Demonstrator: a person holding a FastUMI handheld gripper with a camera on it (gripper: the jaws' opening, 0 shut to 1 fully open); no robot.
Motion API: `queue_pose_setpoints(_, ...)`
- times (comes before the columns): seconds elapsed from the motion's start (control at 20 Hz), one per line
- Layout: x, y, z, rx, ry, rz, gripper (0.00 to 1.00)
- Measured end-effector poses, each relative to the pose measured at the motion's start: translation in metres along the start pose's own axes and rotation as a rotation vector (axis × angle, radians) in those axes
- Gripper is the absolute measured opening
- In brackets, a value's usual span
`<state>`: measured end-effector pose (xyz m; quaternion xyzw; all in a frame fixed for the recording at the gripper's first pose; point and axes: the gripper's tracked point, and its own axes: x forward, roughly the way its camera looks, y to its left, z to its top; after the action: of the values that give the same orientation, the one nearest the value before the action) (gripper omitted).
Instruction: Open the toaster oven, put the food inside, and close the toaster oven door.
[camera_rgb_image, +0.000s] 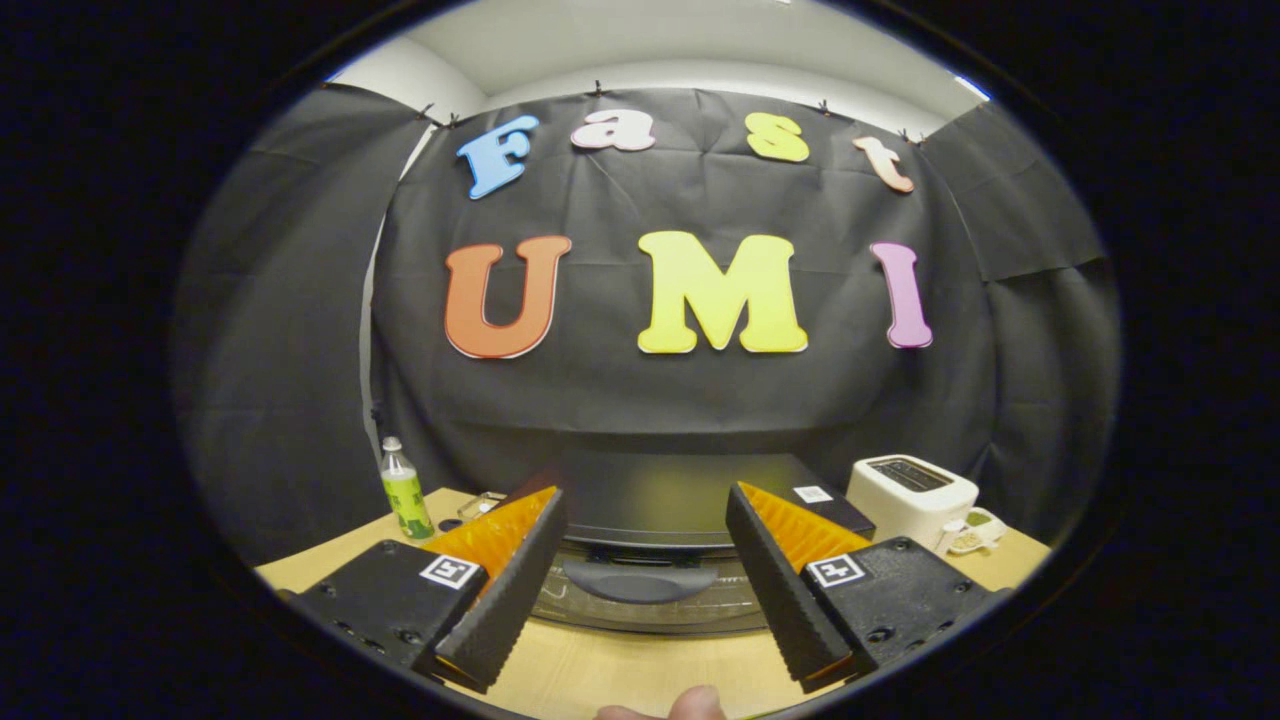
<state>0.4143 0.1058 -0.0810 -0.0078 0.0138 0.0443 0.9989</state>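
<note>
Gripper (645, 535) fingers spread wide, nothing between the pads, nothing gripped; both fingers hover above the wooden table (600, 670). A fingertip (697, 703) of the person shows just behind the fingers, low and between them. Straight ahead, framed in the gap between the two fingers, sits the toaster oven (665, 500): dark flat top, glass door facing the gripper, door shut. Its long axis runs side to side across the view, front face square-on to the fingers. The door handle (638, 580), a grey curved bar, lies horizontal along the top of the door, centered between the fingertips and a little beyond them. Oven stands on the table, back near the black cloth wall. Right of the oven, beyond the right finger, a white pop-up toaster (912, 495), slot on top, well apart from the fingers. Just beside it on its right, a small white cup (972, 530) with greenish contents, too small to tell what. Left of the oven, beyond the left finger, a clear bottle (405, 490) with a green label, upright near the table's far left edge. A small clear object (480, 505) sits between bottle and oven, unclear what.
</note>
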Motion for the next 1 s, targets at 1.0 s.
queue_pose_setpoints(1.0, 0.030, 0.000, -0.071, 0.023, 0.096, -0.086, 1.00)
